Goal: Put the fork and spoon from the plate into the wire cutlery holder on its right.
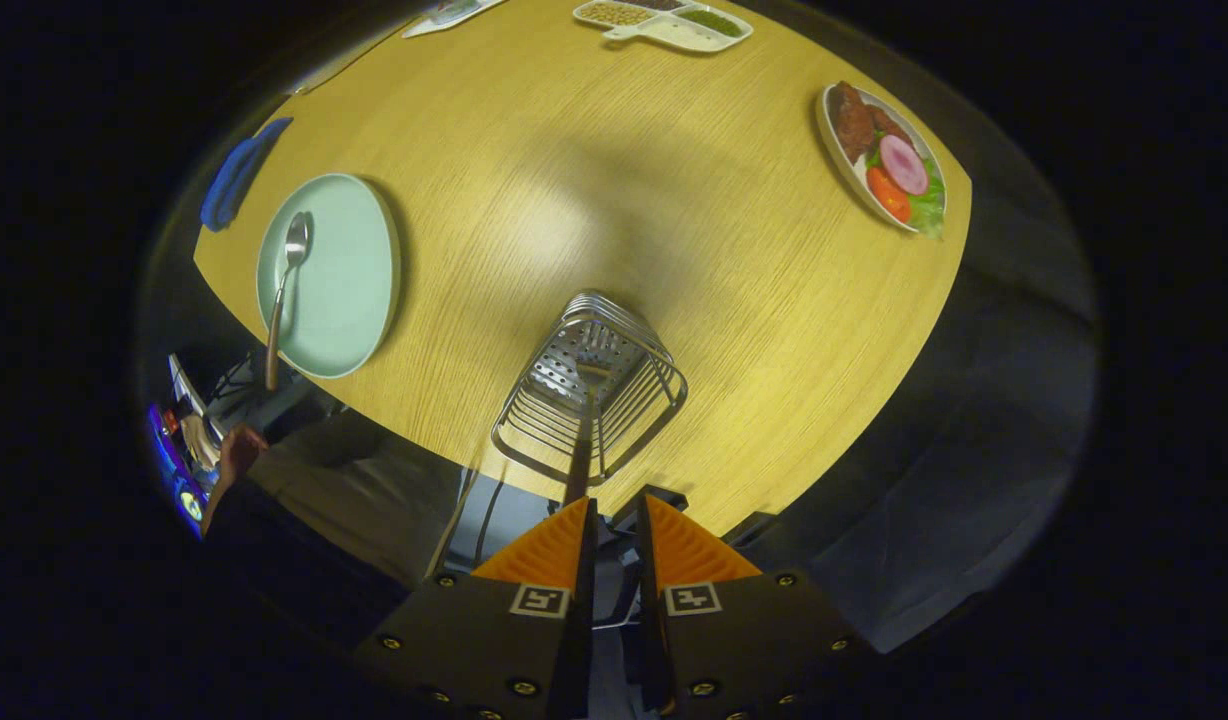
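I look down on a wooden table (624, 190). The wire cutlery holder (534, 430) stands near the table's front edge, just ahead of my fingers. A fork (580, 452) stands in it, tines down, its handle rising toward my left fingertip (570, 530). My gripper (615, 505) hovers above the holder, its fingers a narrow gap apart with nothing between them. Left of the holder lies a pale green plate (349, 275) with a spoon (283, 290) on it, bowl away from me, handle sticking out over the plate's near rim.
A plate of food (886, 155) sits at the far right, a divided snack tray (664, 22) at the far edge, a blue cloth (236, 175) beyond the green plate. A person's hand (236, 452) shows below the table edge at the left.
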`<action>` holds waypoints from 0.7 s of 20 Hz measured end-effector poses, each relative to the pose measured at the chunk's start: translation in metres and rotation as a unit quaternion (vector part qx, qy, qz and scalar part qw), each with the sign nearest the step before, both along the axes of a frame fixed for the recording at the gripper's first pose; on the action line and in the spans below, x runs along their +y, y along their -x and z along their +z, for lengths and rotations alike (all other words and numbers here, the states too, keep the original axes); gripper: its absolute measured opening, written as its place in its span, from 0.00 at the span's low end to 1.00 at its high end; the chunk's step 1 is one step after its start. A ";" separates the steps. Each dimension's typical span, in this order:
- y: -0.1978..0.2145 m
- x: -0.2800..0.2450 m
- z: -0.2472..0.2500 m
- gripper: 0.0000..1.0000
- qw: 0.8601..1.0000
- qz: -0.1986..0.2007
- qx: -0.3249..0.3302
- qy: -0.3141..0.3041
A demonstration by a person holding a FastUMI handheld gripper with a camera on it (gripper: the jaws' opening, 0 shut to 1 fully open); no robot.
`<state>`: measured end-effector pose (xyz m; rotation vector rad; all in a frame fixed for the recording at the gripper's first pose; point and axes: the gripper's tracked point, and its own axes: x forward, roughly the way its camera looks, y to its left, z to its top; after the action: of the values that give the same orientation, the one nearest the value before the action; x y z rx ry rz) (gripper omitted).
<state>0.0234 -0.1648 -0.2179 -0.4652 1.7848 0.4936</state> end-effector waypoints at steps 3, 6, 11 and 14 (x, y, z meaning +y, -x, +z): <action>-0.007 0.007 0.032 0.20 0.997 -0.037 -0.055 -0.034; 0.014 0.043 0.046 0.20 0.990 -0.063 -0.081 -0.092; 0.061 0.097 0.055 0.21 0.984 -0.060 -0.081 -0.149; 0.080 0.134 0.055 0.21 0.979 -0.058 -0.082 -0.178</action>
<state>-0.0568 -0.0308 -0.1634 -0.1447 1.5136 0.6576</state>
